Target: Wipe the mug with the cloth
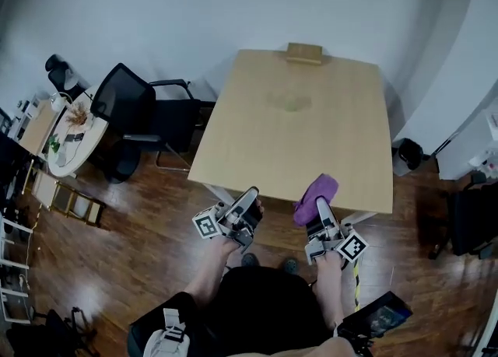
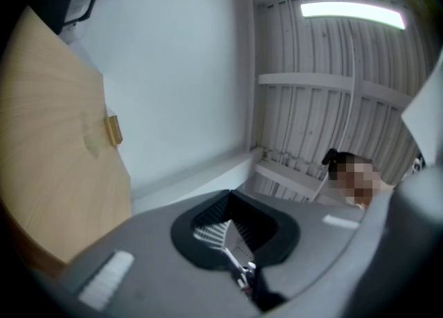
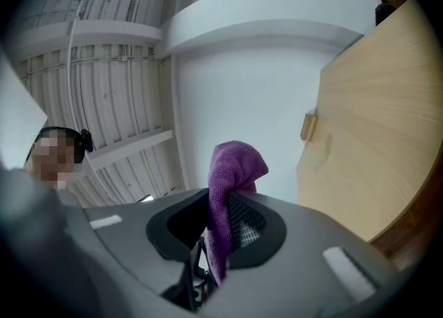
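Item 1, right gripper (image 1: 322, 209): clamped on the purple cloth (image 1: 316, 194), held just off the near edge of the table (image 1: 257, 145).

Item 2, left gripper (image 1: 247, 201): jaws pressed together with nothing between them, beside the right one and also short of the table.

Item 3, mug: I cannot pick one out for certain. A faint greenish shape (image 1: 291, 103) sits on the far half of the tabletop, well apart from both grippers, and may be it. A small wooden block (image 1: 303, 53) lies at the far edge.

Risks, as I judge them:
- The cloth is pinched along a narrow strip. A hard rub could drag it out, and from here it would drop to the floor.
- With the left jaws empty, nothing steadies the mug, so a one-sided wipe could shove or tip it.

Cloth condition: fuzzy, towel-like weave, limp. It is bunched into a fold that stands above the jaws, with a tail hanging through them.
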A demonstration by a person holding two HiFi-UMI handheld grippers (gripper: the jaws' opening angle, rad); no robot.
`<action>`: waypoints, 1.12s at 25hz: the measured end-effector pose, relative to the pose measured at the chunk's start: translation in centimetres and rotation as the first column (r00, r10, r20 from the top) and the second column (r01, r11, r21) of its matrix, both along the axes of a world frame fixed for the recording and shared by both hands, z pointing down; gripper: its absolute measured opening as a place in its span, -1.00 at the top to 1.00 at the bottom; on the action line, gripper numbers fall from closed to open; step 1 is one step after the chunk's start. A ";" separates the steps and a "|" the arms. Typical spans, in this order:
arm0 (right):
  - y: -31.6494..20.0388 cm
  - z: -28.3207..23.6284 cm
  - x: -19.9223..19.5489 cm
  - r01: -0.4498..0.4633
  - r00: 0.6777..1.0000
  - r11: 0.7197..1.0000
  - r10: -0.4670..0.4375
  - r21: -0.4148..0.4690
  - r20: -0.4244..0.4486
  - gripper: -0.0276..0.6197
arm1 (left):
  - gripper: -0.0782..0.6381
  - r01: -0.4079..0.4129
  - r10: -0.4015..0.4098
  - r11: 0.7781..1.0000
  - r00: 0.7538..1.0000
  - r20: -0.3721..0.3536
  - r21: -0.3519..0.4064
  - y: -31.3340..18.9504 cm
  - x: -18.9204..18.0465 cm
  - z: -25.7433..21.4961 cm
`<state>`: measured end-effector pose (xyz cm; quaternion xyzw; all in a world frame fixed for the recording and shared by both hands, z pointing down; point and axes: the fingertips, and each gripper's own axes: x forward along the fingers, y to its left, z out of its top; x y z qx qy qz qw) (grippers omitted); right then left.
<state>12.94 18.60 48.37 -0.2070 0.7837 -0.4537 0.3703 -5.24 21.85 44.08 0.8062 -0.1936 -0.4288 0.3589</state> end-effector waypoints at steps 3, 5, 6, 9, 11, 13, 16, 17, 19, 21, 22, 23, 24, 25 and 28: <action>0.2 0.1 -0.3 0.003 1.000 1.000 -0.003 0.000 -0.011 0.73 | 0.77 -0.008 0.008 1.000 1.000 -0.023 0.010 0.2 0.1 -0.4; 0.8 0.1 -2.3 0.010 1.000 1.000 -0.010 -0.008 -0.019 0.73 | 0.77 -0.007 0.008 1.000 0.999 -0.051 0.021 0.9 -1.9 -0.7; 1.0 0.2 -3.7 0.015 1.000 1.000 -0.016 -0.015 -0.027 0.73 | 0.77 -0.005 0.007 1.000 0.998 -0.066 0.025 1.2 -3.3 -0.9; 1.5 0.2 -6.0 0.040 0.997 0.999 -0.042 -0.035 -0.059 0.73 | 0.77 0.009 -0.007 1.000 0.995 -0.098 0.024 1.7 -5.5 -1.0; 1.7 0.3 -4.9 0.054 0.996 0.997 -0.058 -0.050 -0.071 0.73 | 0.77 0.016 -0.014 1.000 0.994 -0.105 0.012 1.7 -4.2 -0.4; 1.8 0.2 -4.6 0.061 0.994 0.997 -0.065 -0.050 -0.087 0.73 | 0.77 0.013 -0.011 1.000 0.994 -0.108 0.017 1.7 -3.7 0.0; 2.7 -0.2 -7.4 0.067 0.990 0.997 -0.071 -0.037 -0.124 0.73 | 0.77 0.005 0.000 0.999 0.991 -0.131 0.042 2.7 -6.1 -0.1; 3.0 -0.1 -8.0 0.069 0.988 0.997 -0.074 -0.040 -0.132 0.73 | 0.77 0.006 0.000 0.999 0.990 -0.141 0.044 3.0 -6.6 -0.1; 3.4 0.0 -8.2 0.072 0.987 0.996 -0.078 -0.048 -0.140 0.73 | 0.77 0.010 -0.002 0.999 0.986 -0.166 0.046 3.3 -6.8 0.1; 3.5 -0.1 -8.1 0.075 0.986 0.996 -0.081 -0.043 -0.144 0.73 | 0.77 0.008 0.004 0.998 0.981 -0.196 0.061 3.7 -6.9 0.1; 3.5 -0.1 -8.2 0.077 0.986 0.996 -0.082 -0.037 -0.148 0.73 | 0.77 0.007 0.008 0.997 0.981 -0.195 0.074 3.8 -7.0 -0.1; 3.7 0.0 -8.4 0.080 0.985 0.996 -0.083 -0.032 -0.149 0.73 | 0.77 0.007 0.010 0.996 0.983 -0.182 0.089 4.0 -7.0 -0.3; 3.8 0.0 -8.6 0.083 0.985 0.996 -0.086 -0.028 -0.148 0.73 | 0.77 0.007 0.009 0.995 0.987 -0.163 0.103 4.2 -7.1 -0.6; 4.0 0.0 -8.8 0.086 0.985 0.996 -0.089 -0.024 -0.146 0.73 | 0.77 0.008 0.008 0.994 0.989 -0.146 0.113 4.4 -7.1 -0.8; 3.8 0.1 -8.5 0.090 0.985 0.996 -0.092 -0.021 -0.145 0.73 | 0.76 0.008 0.009 0.993 0.990 -0.141 0.117 4.3 -6.7 -0.8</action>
